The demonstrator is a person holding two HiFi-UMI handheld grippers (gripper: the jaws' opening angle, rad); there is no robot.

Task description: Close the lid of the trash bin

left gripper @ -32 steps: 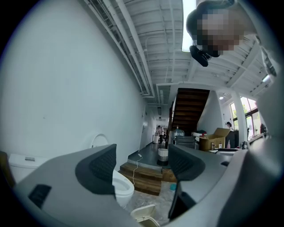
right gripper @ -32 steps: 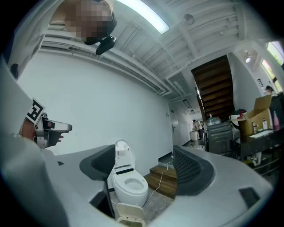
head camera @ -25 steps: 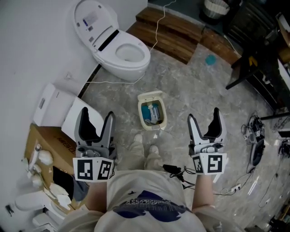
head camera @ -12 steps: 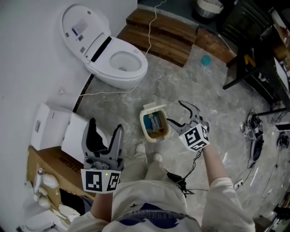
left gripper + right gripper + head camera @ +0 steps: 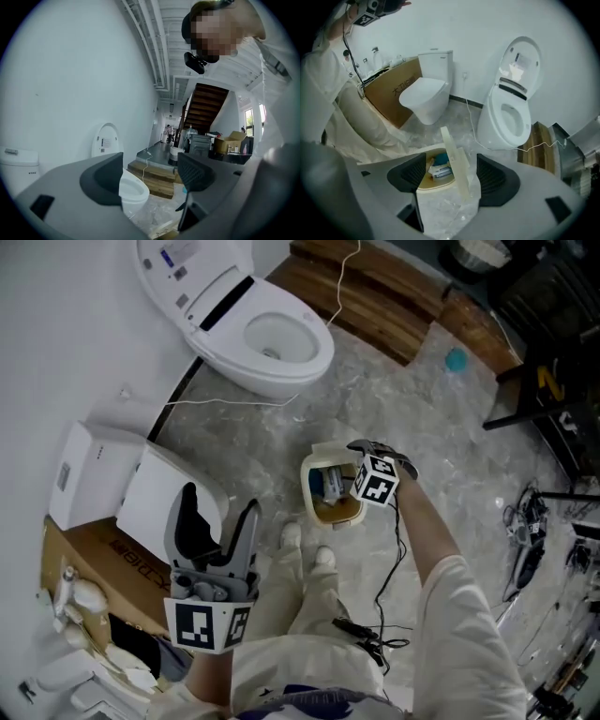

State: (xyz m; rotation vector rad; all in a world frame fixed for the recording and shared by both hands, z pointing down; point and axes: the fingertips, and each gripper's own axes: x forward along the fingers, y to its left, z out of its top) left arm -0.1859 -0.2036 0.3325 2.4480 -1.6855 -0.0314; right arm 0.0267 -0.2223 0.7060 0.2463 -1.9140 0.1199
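Glossy white ceramic toilet (image 5: 281,338); smooth cream plastic trash bin (image 5: 309,486); polished veined grey stone floor (image 5: 234,442); stained wood steps (image 5: 375,298); matt brown cardboard box (image 5: 98,549).

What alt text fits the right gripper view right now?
The right gripper, jaws apart though they have just been closing, straddles the raised lid of the trash bin without pressing it. The open bin holds rubbish; a white toilet with its seat lid up stands behind.

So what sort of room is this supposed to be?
Probably a bathroom mock-up inside a bigger workspace: an open toilet, a small trash bin on the floor, plus a second toilet beside a cardboard box.
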